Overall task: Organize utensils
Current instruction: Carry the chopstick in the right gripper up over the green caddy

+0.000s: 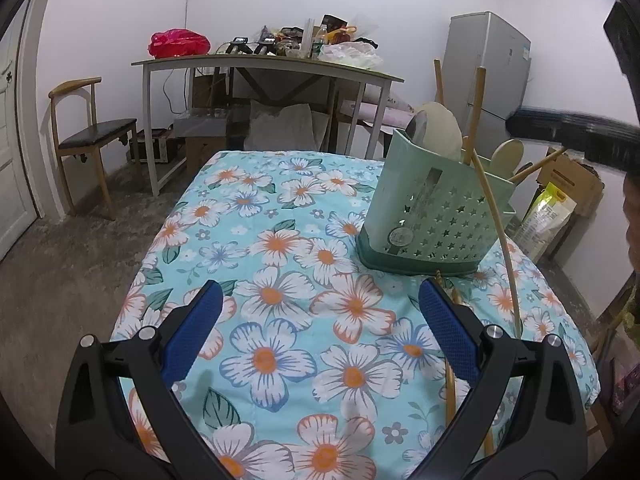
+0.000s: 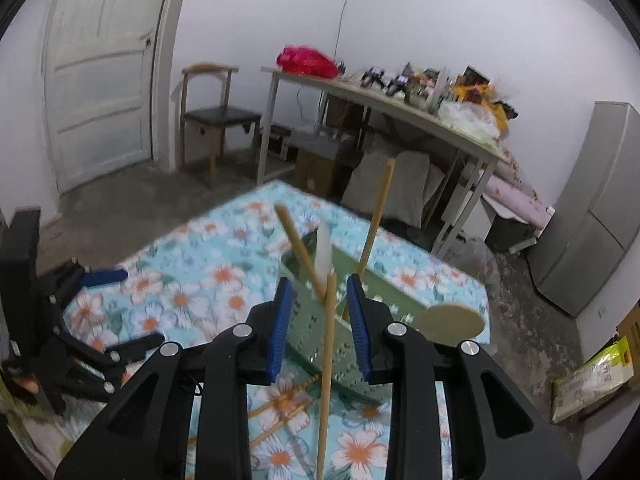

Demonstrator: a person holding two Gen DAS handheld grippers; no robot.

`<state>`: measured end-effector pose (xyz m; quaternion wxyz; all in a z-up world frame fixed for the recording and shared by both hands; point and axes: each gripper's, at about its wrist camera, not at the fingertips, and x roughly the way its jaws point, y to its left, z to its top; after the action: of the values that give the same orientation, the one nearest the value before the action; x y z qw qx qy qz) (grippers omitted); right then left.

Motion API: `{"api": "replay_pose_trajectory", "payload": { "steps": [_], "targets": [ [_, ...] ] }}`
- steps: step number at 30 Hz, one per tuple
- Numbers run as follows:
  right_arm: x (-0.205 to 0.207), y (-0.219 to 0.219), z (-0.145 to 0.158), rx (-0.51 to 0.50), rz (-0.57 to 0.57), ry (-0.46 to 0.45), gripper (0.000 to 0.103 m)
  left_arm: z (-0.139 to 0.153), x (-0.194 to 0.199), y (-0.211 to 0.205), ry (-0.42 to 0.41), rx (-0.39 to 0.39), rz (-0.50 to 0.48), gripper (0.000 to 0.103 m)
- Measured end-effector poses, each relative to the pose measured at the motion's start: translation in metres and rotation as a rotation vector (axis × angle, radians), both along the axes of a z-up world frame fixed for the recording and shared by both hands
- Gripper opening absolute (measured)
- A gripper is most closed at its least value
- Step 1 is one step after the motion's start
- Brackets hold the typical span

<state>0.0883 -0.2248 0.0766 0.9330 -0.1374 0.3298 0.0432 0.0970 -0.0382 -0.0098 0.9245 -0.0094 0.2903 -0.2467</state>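
A green perforated utensil holder (image 1: 432, 216) stands on the floral tablecloth (image 1: 280, 280), holding several wooden and pale utensils. A long wooden-handled utensil (image 1: 496, 216) leans against its front. My left gripper (image 1: 320, 300) is open and empty, low over the cloth, left of the holder. In the right wrist view my right gripper (image 2: 318, 292) hovers above the holder (image 2: 320, 328), jaws partly apart, with a wooden handle (image 2: 326, 360) standing between them without touching the pads. Wooden chopsticks (image 2: 280, 404) lie on the cloth below. The left gripper (image 2: 100, 280) shows at the left.
A cluttered desk (image 1: 264, 62) with a red bag stands behind the table, a chair (image 1: 92, 132) at the left, a grey fridge (image 1: 488, 64) at the right. Boxes and a bag (image 1: 548, 216) sit on the floor right of the table.
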Motion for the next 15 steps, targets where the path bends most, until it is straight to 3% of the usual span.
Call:
{"api": "replay_pose_trajectory", "payload": {
  "steps": [9,15],
  "targets": [
    [0.035,-0.017,-0.036,-0.012,-0.062,0.118,0.020,-0.001,-0.001,-0.004,-0.001,0.007,-0.016,0.095],
    [0.039,-0.013,-0.040,-0.043,-0.053,0.108,0.015,-0.002,-0.001,-0.005,0.004,0.006,-0.014,0.095]
  ]
}}
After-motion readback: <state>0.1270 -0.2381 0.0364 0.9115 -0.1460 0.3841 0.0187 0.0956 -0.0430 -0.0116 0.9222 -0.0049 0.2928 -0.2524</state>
